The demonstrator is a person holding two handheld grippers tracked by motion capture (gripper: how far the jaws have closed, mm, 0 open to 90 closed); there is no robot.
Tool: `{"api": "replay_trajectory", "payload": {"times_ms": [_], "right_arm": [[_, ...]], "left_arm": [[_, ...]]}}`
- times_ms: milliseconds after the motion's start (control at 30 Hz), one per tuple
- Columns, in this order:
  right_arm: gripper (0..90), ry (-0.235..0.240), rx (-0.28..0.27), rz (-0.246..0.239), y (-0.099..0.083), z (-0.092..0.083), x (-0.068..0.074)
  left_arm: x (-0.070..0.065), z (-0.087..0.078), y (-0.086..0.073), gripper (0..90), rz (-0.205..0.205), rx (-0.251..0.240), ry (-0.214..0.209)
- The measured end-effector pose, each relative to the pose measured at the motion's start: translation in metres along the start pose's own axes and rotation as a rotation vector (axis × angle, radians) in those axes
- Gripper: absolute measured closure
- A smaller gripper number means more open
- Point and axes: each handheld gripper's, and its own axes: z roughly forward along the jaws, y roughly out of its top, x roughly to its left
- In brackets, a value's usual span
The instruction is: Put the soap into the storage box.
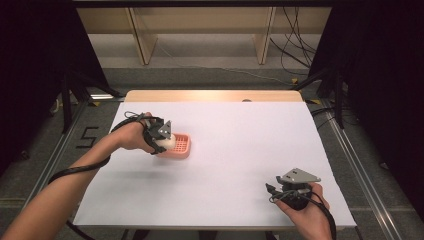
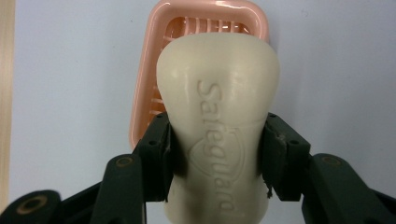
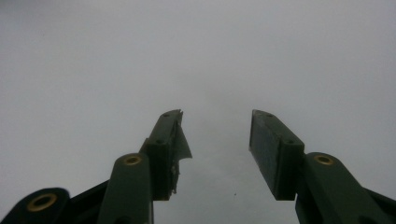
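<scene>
Where the left gripper view looks along its own black jaws, the raised word "Safeguard" runs lengthwise down the cream-white, waisted bar of soap point(image 2: 218, 116), above an embossed shield outline, the letters reading from the far end toward the camera. The bar looks smooth and matte, broad and rounded at its far end and pinched narrower at the middle, and it is there that the left gripper point(image 2: 218, 154) clamps it, one flat pad pressed on each flank, at nine and three o'clock of the bar. Behind it, toward twelve o'clock, lies the salmon-pink plastic soap dish with a slatted bottom and rounded rim point(image 2: 147, 88); the bar's far end overlaps the dish in that view, and whether it touches the slats cannot be told. In the high view the left gripper point(image 1: 167, 141) holds the soap point(image 1: 168, 142) over the near-left part of the dish point(image 1: 181, 145), at about nine o'clock of the white paper-covered table point(image 1: 235, 165). The right gripper point(image 1: 270, 189) rests in the person's hand at about five o'clock of the table, well apart from the dish. In the right gripper view its jaws stand parted with nothing between them, and a torn flap of lining hangs from the left pad point(image 3: 180, 140) over the plain white surface.
</scene>
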Motion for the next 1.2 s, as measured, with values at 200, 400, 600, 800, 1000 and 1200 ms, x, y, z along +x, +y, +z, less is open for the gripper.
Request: {"api": "replay_trajectory", "payload": {"times_ms": [200,400,600,800,1000,1200], "right_arm": [[54.3,0.003,0.003,0.009,0.000,0.000,0.000],[54.4,0.005,0.003,0.036,0.000,0.000,0.003],[54.3,0.005,0.005,0.006,0.000,0.000,0.000],[54.4,0.004,-0.002,0.009,0.000,0.000,0.000],[54.3,0.005,-0.003,0.014,0.000,0.000,0.000],[54.3,0.005,-0.003,0.003,0.000,0.001,0.000]], "left_arm": [[0.003,0.004,0.001,49.7,0.001,0.000,0.001],[0.007,0.010,0.002,49.6,-0.005,-0.005,0.006],[0.010,0.017,0.005,49.6,-0.017,-0.007,-0.002],[0.013,0.021,0.007,49.6,-0.013,-0.013,0.001],[0.014,0.025,0.008,49.6,-0.022,-0.008,-0.009],[0.014,0.029,0.010,49.6,-0.020,-0.006,-0.008]]}}
